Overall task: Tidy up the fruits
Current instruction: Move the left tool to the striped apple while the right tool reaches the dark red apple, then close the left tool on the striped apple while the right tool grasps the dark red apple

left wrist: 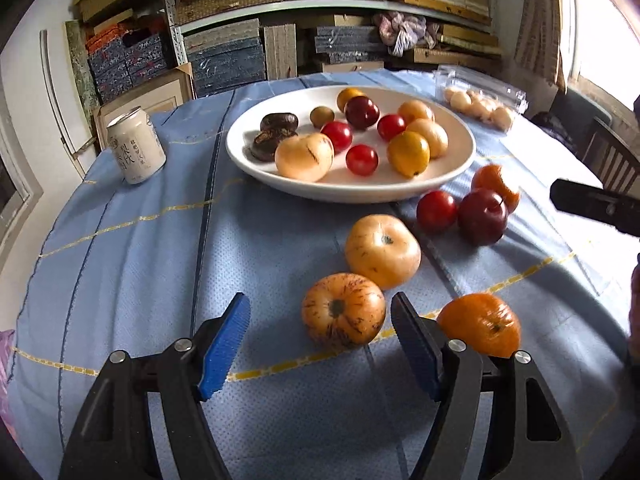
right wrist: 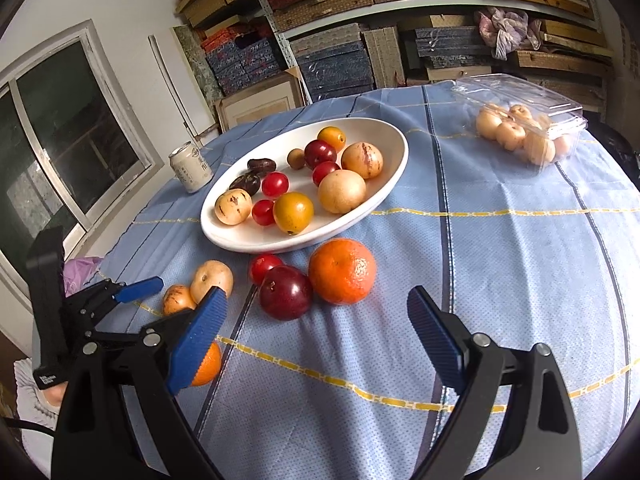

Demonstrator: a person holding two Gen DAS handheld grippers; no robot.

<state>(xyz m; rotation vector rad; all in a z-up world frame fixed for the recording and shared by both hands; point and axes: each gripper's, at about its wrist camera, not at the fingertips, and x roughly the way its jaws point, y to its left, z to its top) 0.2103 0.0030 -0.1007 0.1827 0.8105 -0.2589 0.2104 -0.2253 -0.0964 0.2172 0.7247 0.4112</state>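
Both grippers, left [left wrist: 320, 344] and right [right wrist: 316, 344], hang with jaws released, grasping nothing. Six fruits lie loose on the worktop [right wrist: 500, 280] near its front edge: two oranges [right wrist: 342, 271], two speckled yellow fruits [left wrist: 343, 309], one plum [right wrist: 285, 292], one cherry tomato [right wrist: 264, 267]. Twelve more fill the white plate [right wrist: 384, 184] mid-worktop.

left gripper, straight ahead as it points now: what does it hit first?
Probably the speckled yellow fruit, just ahead between the open left gripper fingers. Depth is unclear; it may meet the tablecloth first.
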